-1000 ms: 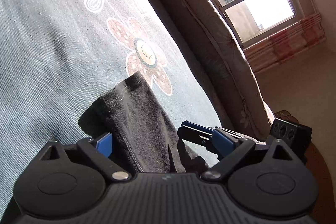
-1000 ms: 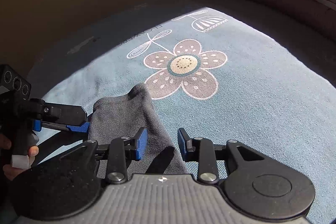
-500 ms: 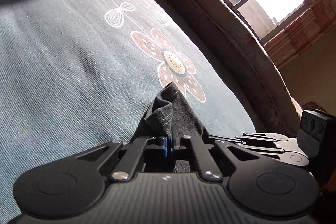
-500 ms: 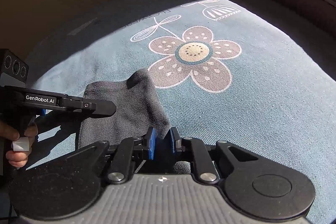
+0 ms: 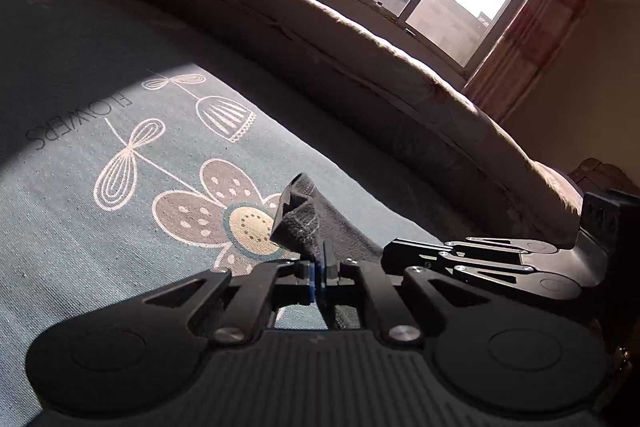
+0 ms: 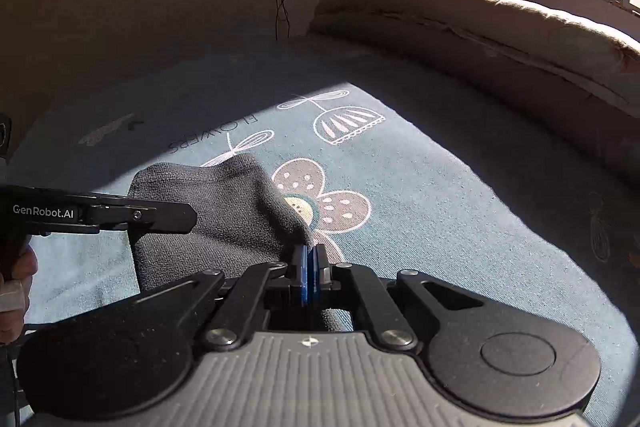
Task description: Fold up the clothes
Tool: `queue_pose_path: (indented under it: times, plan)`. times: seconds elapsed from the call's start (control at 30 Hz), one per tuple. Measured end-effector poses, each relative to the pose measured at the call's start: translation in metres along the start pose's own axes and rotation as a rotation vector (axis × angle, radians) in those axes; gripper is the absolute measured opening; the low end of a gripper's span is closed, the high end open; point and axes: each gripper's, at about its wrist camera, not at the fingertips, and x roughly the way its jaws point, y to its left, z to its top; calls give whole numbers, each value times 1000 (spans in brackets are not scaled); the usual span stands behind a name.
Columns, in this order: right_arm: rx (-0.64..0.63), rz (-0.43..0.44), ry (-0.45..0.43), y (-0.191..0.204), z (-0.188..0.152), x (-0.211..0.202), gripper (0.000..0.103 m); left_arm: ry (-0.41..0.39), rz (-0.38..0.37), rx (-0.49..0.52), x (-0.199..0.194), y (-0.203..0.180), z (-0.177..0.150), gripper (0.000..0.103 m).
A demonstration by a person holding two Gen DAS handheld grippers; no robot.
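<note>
Both grippers pinch the near edge of one dark grey knit garment (image 6: 224, 223), lifted off a blue-green bedspread (image 6: 440, 195) with a flower print (image 6: 320, 203). Left gripper (image 5: 318, 277): blue pads fully together with a stitched, crumpled corner of the cloth standing up out of them. Right gripper (image 6: 309, 277): pads likewise pressed together on the opposite corner of the same edge. The cloth spans between the two, running left-right from where I stand, and its free body extends away from both grippers toward the flower and the rolled quilt (image 6: 500, 31) at the far side. The far end droops over the print; how much of it rests on the bed I cannot tell. Neither hand is nearer, each has its own corner; the left gripper sits just beside the right, a hand (image 6: 16, 287) on its grip. Judgement: any fold here carries the held edge forward, over the part lying beyond. Garment type unclear, too bunched.
</note>
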Motion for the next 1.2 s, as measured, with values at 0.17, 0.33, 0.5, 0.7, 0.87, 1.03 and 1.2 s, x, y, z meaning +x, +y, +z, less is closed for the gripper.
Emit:
queue_pose_path:
  times: [0.17, 0.33, 0.5, 0.7, 0.87, 1.03, 1.2]
  plan:
    - [48, -69, 12, -10, -4, 13, 6, 118, 121, -6, 15, 24, -25, 5]
    - [19, -100, 51, -15, -24, -42, 14, 131, 182, 107, -6, 17, -29, 14]
    - [104, -184, 83, -44, -59, -146, 26, 137, 235, 236, -30, -14, -22, 26]
    - [308, -261, 179, -75, -142, -231, 36, 207, 91, 388, -31, -86, -51, 48]
    - [498, -291, 242, -94, -218, -262, 40, 290, 32, 567, -8, -143, -102, 51]
    - [590, -350, 258, -112, -263, -244, 40, 328, 42, 705, 8, -173, -145, 53]
    - [474, -445, 205, -110, -249, -218, 45, 346, 84, 721, -8, -172, -149, 58]
